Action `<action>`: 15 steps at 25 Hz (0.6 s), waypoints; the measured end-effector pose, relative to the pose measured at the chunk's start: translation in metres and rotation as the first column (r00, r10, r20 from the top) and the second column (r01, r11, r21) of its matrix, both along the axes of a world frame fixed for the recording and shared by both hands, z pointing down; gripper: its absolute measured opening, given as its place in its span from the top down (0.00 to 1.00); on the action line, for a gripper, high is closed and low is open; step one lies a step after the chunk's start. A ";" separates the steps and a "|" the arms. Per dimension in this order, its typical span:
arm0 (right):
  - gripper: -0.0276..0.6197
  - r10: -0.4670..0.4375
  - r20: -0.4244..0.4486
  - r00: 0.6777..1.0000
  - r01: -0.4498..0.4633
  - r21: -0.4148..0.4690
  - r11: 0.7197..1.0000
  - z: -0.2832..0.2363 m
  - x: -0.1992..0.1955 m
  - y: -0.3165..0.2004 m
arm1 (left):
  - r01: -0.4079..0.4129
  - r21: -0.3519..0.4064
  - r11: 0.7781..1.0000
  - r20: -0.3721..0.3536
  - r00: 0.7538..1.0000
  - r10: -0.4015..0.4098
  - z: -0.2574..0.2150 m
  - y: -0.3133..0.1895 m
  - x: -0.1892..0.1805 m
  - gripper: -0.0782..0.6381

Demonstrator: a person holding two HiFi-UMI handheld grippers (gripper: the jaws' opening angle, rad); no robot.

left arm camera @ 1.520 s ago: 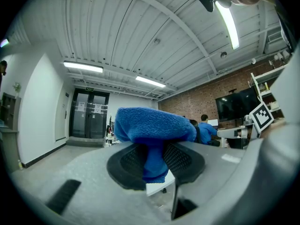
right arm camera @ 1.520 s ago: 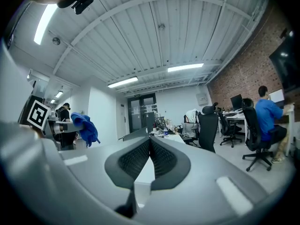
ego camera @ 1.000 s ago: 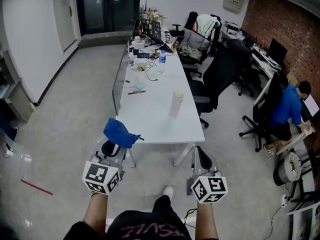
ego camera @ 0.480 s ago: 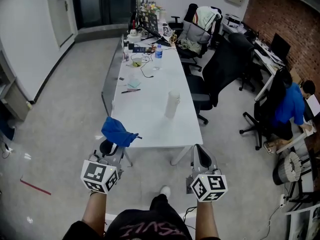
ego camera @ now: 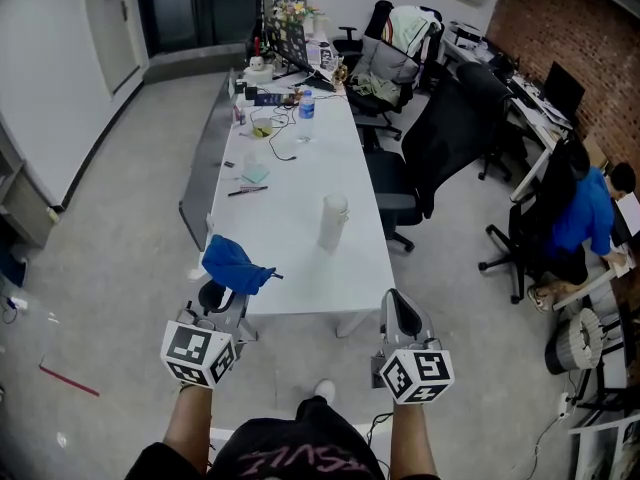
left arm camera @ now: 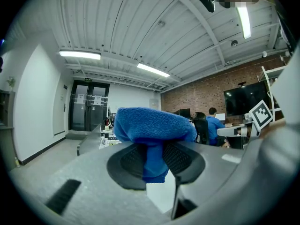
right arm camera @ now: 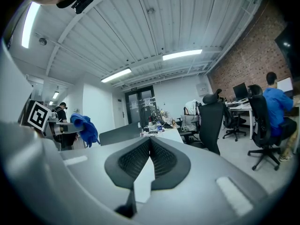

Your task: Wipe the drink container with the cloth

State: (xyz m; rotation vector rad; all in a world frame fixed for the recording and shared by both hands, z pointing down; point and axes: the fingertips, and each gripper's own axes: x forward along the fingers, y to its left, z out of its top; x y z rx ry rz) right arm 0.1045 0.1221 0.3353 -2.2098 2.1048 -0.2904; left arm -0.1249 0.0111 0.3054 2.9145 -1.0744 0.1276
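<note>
**Blue cloth pinched in the left jaws, drink container standing on the worktop**

The left gripper [ego camera: 230,293] is pinching a bunched blue cloth [ego camera: 235,265] between its jaws. In the left gripper view the fabric is bulging above the pads and a fold is hanging down between them. The right gripper [ego camera: 399,306] is carrying nothing, its jaws pressed together with the ribbed pads meeting along one seam. Both grippers are pointing level, side by side and well apart, at the near end of a long white worktop [ego camera: 290,258]. The drink container [ego camera: 333,221], a tall pale tumbler, is standing upright on that worktop towards its right edge, beyond both grippers and touching neither. In the head view the cloth is showing over the worktop's near left corner. A water bottle [ego camera: 306,102], cables and small clutter are lying at the far end. Black office chairs [ego camera: 440,143] are standing to the right, and a person in a blue top [ego camera: 580,213] is sitting at another desk.
</note>
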 end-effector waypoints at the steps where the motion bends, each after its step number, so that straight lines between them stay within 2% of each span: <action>1: 0.96 -0.001 0.002 1.000 0.001 -0.002 1.000 0.000 0.005 -0.004 | 0.000 -0.001 1.000 0.003 1.000 0.000 0.000 -0.004 0.005 0.76; 15: 0.96 -0.037 0.036 0.999 0.038 -0.016 0.999 0.018 0.067 -0.060 | 0.033 -0.020 0.999 0.033 0.999 -0.032 0.015 -0.056 0.070 0.76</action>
